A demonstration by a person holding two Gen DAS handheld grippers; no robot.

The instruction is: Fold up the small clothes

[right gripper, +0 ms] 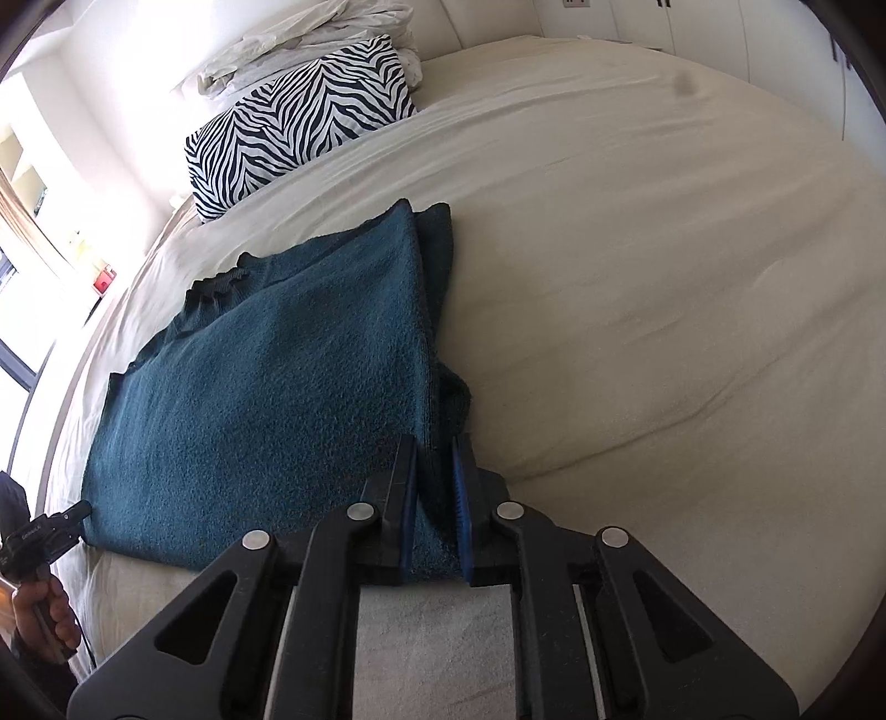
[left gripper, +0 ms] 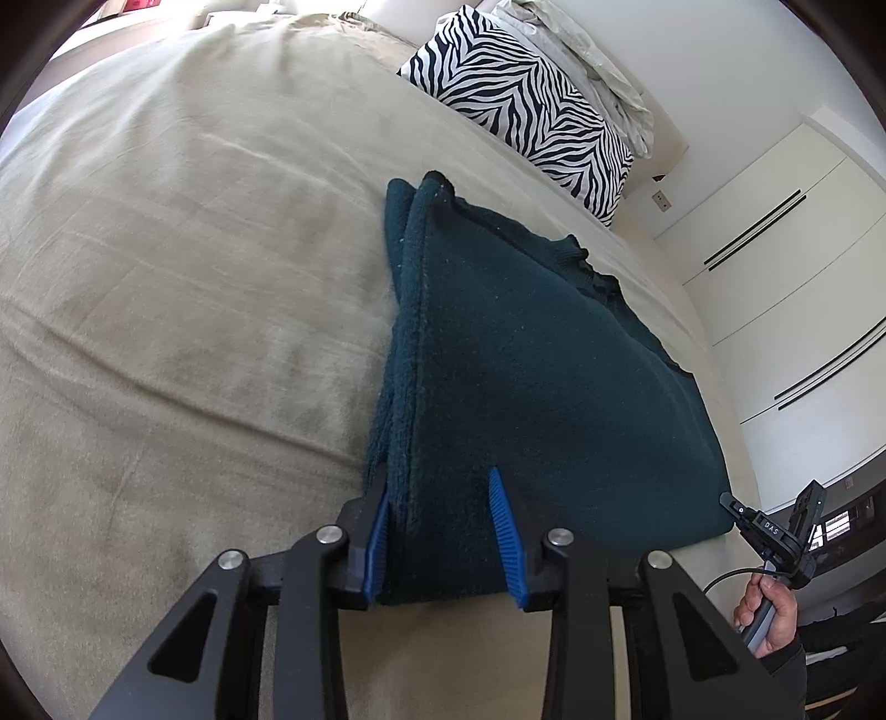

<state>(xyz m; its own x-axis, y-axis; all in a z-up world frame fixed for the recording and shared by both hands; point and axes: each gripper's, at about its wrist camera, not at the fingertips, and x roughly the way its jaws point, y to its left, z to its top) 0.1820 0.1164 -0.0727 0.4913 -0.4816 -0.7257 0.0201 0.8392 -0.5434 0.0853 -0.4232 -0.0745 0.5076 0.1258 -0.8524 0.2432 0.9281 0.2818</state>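
The left gripper (left gripper: 440,531) and right gripper (right gripper: 434,509) are both pinching the teal fleece garment's (left gripper: 515,354) near corners; being soft and floppy, it looks best held there.

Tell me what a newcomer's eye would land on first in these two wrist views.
First, the dark teal garment, folded flat on the beige bedspread, filling the middle of both views. Next, the zebra-striped pillow at the head of the bed beyond it, with crumpled white bedding behind. Close up, the left gripper straddles one near corner of the garment, while the right gripper is pinched on the other near corner.
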